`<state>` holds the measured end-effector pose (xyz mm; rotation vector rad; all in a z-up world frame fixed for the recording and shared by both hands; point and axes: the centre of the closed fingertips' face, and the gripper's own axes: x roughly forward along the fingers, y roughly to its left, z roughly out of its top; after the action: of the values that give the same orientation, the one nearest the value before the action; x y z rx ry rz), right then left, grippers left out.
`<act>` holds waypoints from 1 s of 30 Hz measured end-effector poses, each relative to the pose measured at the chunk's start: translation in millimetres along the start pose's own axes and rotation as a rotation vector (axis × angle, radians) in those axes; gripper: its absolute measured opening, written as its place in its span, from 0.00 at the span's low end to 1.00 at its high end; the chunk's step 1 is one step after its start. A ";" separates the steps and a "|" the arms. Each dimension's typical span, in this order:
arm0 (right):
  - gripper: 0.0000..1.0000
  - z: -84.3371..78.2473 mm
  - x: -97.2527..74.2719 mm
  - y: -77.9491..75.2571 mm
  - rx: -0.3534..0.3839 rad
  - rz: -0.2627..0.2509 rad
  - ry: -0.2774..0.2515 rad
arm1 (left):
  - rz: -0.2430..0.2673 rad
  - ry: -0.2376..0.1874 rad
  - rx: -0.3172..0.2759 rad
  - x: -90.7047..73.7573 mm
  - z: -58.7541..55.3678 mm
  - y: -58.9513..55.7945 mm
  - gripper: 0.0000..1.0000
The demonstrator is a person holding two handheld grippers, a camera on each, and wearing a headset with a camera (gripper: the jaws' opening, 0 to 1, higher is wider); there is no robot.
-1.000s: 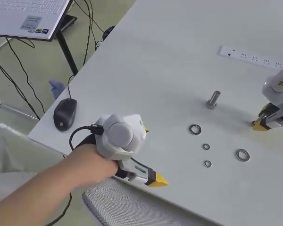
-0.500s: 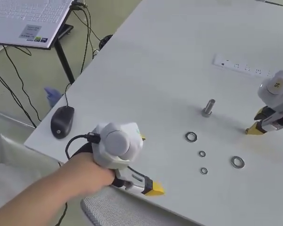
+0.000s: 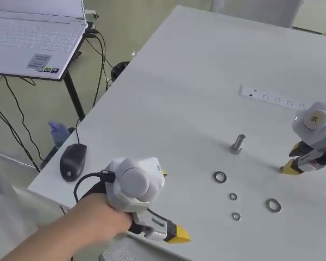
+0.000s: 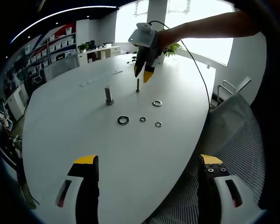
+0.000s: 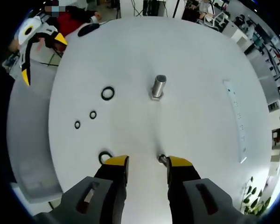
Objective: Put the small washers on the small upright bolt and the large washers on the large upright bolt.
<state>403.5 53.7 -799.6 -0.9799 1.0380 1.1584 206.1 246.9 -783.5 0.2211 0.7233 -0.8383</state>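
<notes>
Nearest, well short of the large upright bolt (image 3: 238, 144) and out past the near edge of the surface (image 3: 179, 81): the left gripper (image 4: 148, 162). Hangs there with jaws wide apart and nothing between them.

Next, on the near side of the large upright bolt, four washers. Lie flat and loose on the surface, each apart from the others. Farthest from the bolt, the nearer small washer (image 3: 236, 216), and off to its right the second large washer (image 3: 273, 205). Closer in, the farther small washer (image 3: 233, 196). Closest, just in front of the bolt, the first large washer (image 3: 220, 176).

To the right of the large upright bolt in the head view, and about level with it: the right gripper (image 5: 148, 162). Jaws apart, clamped on nothing. Between those jaws, hard by one of them, the small upright bolt (image 5: 162, 159); touching or not, impossible to tell. No washer over either bolt.

Beyond the large upright bolt, a white power strip (image 3: 271, 98) flat on the surface, well clear of the work.

By judgement, nothing of the task done: all four placements left, two small washers for the small upright bolt and two large for the large upright bolt. Looks like the very start, with no washer picked up yet. Second large washer the likeliest first pick for the right gripper, as the one lying nearest it.
</notes>
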 end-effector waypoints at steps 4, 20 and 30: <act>0.35 7.1 0.5 15.1 -0.013 0.008 -0.007 | -0.002 -0.005 0.003 -2.8 0.1 0.7 0.87; 0.36 35.7 6.7 76.8 -0.048 0.057 -0.050 | -0.003 -0.027 0.010 -6.7 3.5 -4.7 0.90; 0.36 40.1 16.6 98.1 -0.055 0.084 -0.066 | 0.035 -0.062 0.019 -3.6 16.9 6.4 0.95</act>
<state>312.9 109.7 -812.4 -0.9423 1.0073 1.2858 217.7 245.8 -769.2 0.2231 0.6524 -0.8149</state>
